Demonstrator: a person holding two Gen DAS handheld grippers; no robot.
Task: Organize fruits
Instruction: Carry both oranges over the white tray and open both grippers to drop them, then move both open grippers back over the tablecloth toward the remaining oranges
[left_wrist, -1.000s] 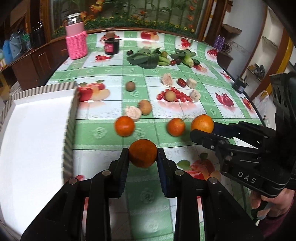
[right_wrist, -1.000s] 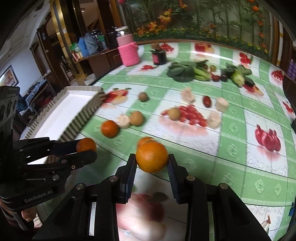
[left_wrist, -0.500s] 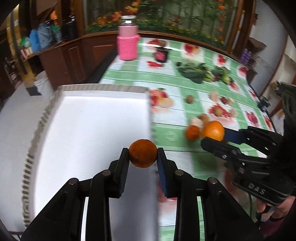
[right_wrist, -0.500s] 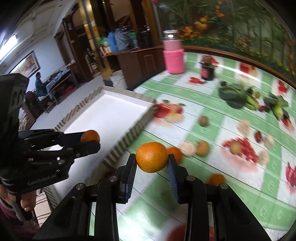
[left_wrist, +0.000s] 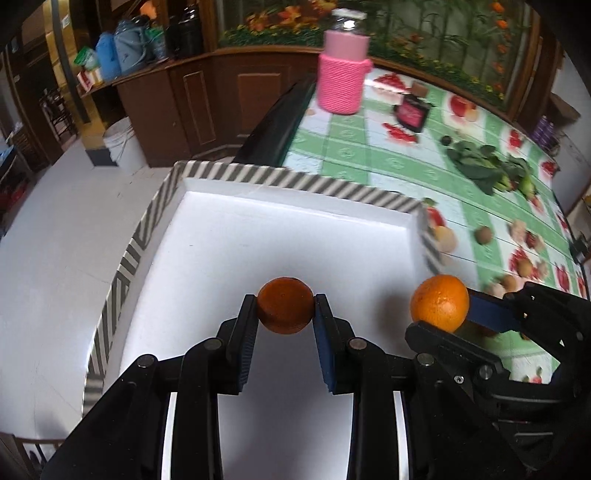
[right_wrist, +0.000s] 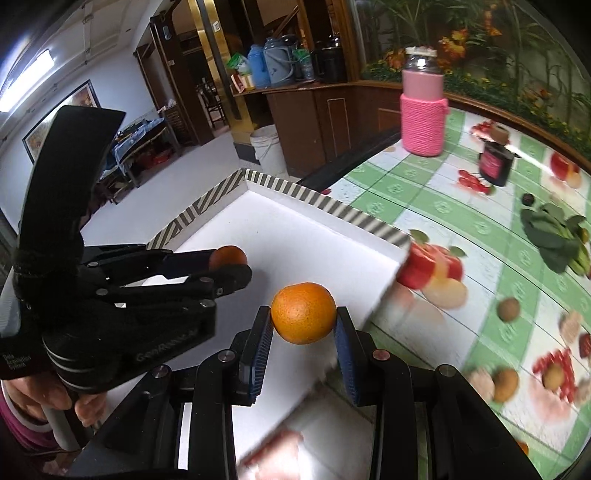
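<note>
My left gripper (left_wrist: 285, 311) is shut on a dark orange (left_wrist: 285, 305) and holds it above the white floor of the striped-rim tray (left_wrist: 295, 181). My right gripper (right_wrist: 303, 320) is shut on a lighter orange (right_wrist: 303, 312) and hovers over the tray's right part (right_wrist: 332, 210), near its right wall. Each gripper shows in the other's view: the right one with its orange (left_wrist: 439, 303) to the right, the left one with its orange (right_wrist: 228, 256) to the left. Nothing lies on the tray floor.
On the fruit-print tablecloth (left_wrist: 369, 155) lie kiwis (left_wrist: 483, 235), small fruits and leafy greens (left_wrist: 480, 166). A pink jar (left_wrist: 341, 79) and a dark jar (left_wrist: 412, 112) stand at the back. The tray overhangs the table's left edge above the floor (left_wrist: 55, 229).
Both grippers have swung left from the table to over the tray, each still holding its orange. The right gripper has crossed the tray's right wall.
</note>
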